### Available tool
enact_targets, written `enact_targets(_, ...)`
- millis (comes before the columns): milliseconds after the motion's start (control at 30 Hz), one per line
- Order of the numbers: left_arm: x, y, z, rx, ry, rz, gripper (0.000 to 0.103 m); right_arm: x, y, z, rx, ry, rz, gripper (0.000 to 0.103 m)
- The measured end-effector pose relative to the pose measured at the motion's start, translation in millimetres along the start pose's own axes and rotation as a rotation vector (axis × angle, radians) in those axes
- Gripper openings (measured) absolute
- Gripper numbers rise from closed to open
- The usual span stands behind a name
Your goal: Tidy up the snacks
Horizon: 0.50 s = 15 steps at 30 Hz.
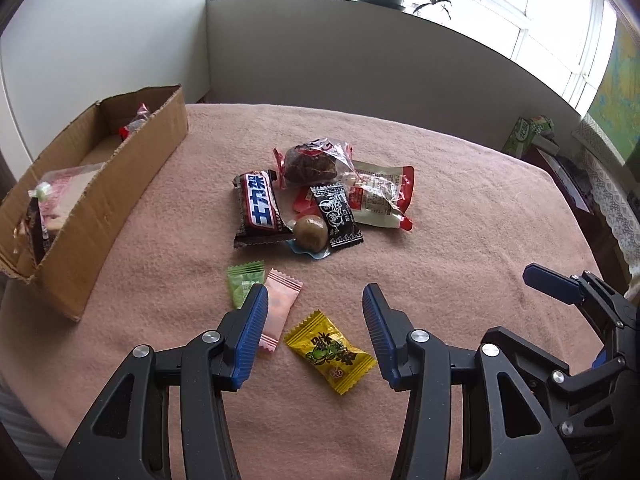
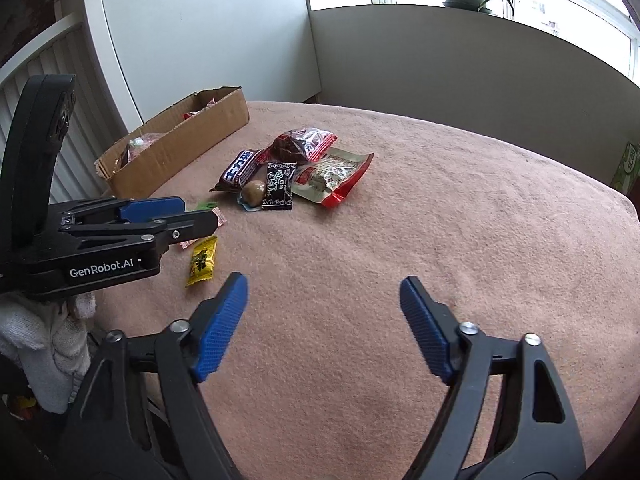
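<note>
The left gripper [image 1: 314,332] hangs low over the pink cloth [image 1: 460,208] with its jaws spread wide and nothing between them, and the yellow candy [image 1: 330,350] lies flat in the gap, nearer the right-hand finger. That looks like a line-up for a pick: the jaws are wide enough to straddle the wrapper. Just left of the yellow candy, the pink sachet [image 1: 278,308] is partly covered by the left finger, and the green sachet [image 1: 244,284] sits just beyond that.

The right gripper [image 2: 322,320] is also released and empty, hovering over bare cloth to the right of the yellow candy [image 2: 202,260], apparently waiting clear of the other's work.

Farther out from the yellow candy lies the main heap: the chocolate bar [image 1: 260,210], a black packet [image 1: 338,216], a round brown sweet [image 1: 310,232] and clear-wrapped bags. Far to the left stands the cardboard box [image 1: 116,196], already holding a few snacks, so it is likely the destination.
</note>
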<state>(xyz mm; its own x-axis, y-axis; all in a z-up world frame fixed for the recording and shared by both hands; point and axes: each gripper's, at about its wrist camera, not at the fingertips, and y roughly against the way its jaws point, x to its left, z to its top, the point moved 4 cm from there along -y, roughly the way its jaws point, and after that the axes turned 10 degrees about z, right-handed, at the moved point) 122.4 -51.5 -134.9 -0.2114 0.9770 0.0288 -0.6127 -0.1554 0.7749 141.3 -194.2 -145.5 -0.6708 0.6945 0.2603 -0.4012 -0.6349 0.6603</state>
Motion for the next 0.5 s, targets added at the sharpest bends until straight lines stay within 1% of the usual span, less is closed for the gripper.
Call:
enact_targets(100,5.5,7.9,0.8,-0.039,-0.035,-0.02,0.048,-3.4,-4.6,0.3,0.022,-0.035,0.006,0.075)
enact_targets(200,11.7,17.6,0.3,-0.079,-0.066,-0.04,0.048,-6.1,-4.7,1.3,0.032,-0.091,0.081,0.075)
enact_targets(300,20.6,22.7,-1.3,-0.118,-0.097,-0.049,0.046,-6.2,-6.5,2.5,0.049,-0.131,0.094,0.075)
enact_targets(367,26.4,22.2,-0.7,-0.122,-0.124,-0.062,0.042,0.7,-9.6,3.7,0.065,-0.13,0.1,0.075)
enact_targets(433,27.8,18.4,-2.5,-0.107,-0.144,-0.109,0.041,11.8,-14.9,5.4,0.085,-0.12,0.098,0.072)
enact_targets(467,27.6,16.5,-3.9,-0.106,-0.16,-0.114,0.038,18.3,-18.6,6.5,0.093,-0.112,0.094,0.072)
enact_targets(500,25.9,14.3,-6.1,-0.106,-0.189,-0.101,0.038,25.3,-22.9,7.5,0.105,-0.099,0.091,0.072)
